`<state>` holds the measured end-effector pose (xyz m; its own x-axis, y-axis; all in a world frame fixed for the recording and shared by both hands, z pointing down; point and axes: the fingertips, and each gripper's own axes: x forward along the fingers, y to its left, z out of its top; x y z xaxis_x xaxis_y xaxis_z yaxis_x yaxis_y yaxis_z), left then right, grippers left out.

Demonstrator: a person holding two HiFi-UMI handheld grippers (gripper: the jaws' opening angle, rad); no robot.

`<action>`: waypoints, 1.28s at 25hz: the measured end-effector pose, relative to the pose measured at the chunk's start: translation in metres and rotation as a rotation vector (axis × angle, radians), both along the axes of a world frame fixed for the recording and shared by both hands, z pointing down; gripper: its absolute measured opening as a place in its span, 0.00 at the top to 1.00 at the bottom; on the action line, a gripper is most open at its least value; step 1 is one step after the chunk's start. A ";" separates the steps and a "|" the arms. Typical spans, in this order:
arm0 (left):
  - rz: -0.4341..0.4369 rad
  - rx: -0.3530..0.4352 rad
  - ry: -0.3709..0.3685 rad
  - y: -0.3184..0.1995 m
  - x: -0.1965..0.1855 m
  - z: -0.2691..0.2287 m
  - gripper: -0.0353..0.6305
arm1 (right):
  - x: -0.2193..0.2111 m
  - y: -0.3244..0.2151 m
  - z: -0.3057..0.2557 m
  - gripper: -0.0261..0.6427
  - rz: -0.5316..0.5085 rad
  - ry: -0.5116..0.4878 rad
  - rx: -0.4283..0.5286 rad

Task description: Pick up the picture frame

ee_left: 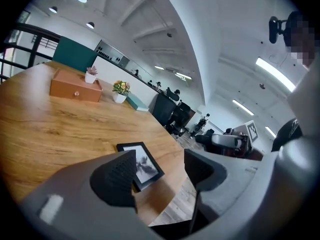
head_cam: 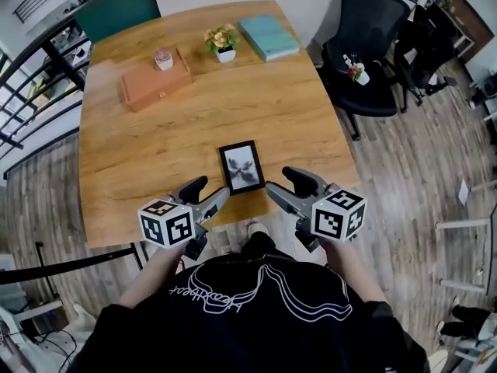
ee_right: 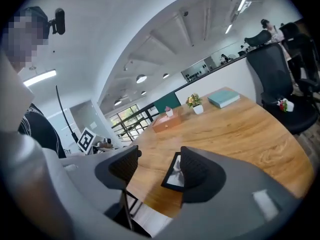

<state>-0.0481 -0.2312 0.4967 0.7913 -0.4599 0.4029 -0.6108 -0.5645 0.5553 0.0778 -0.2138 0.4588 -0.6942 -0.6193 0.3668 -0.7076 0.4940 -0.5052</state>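
Head view first: where is the picture frame found?

It is seen lying flat on the wooden table, near the table's 6 o'clock edge, black border up and a grey print inside.

How are the two grippers placed around it?

The left gripper is held at about 7 o'clock from the frame and the right gripper at about 4 o'clock. Both are kept just beside it, over the table's edge, and no contact is shown.

And the fingers?

In the left gripper view the left gripper is shown with its jaws spread wide and nothing between them. The frame is partly covered by the left-hand jaw (it lies beyond that jaw, not inside the gap). In the right gripper view the right gripper is likewise spread wide and empty, with the frame seen past its right-hand jaw.

What else is set on the table?

An orange box is placed at 11 o'clock from the frame, with a small pink plant pot on its top. A white flower pot stands at 12 o'clock, and a teal book lies at 1 o'clock. A black office chair is parked off the table at 2 o'clock.
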 end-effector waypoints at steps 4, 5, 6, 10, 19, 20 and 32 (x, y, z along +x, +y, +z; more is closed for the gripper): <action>-0.068 -0.022 -0.049 -0.025 0.006 0.020 0.52 | 0.003 -0.034 0.022 0.55 -0.102 0.076 -0.023; -0.081 -0.029 -0.061 -0.030 0.008 0.024 0.52 | 0.004 -0.042 0.028 0.55 -0.121 0.092 -0.032; -0.093 -0.035 -0.074 -0.034 0.010 0.029 0.52 | 0.005 -0.049 0.035 0.55 -0.141 0.106 -0.044; -0.136 -0.046 -0.132 -0.047 0.014 0.043 0.52 | 0.005 -0.070 0.065 0.55 -0.222 0.146 -0.098; -0.180 -0.104 -0.176 -0.055 0.015 0.080 0.52 | -0.008 -0.077 0.138 0.55 -0.350 0.253 -0.230; -0.179 -0.110 -0.177 -0.056 0.015 0.083 0.52 | -0.010 -0.079 0.141 0.56 -0.350 0.259 -0.239; -0.099 -0.149 -0.180 -0.069 0.014 0.096 0.52 | -0.018 -0.085 0.170 0.64 -0.300 0.322 -0.340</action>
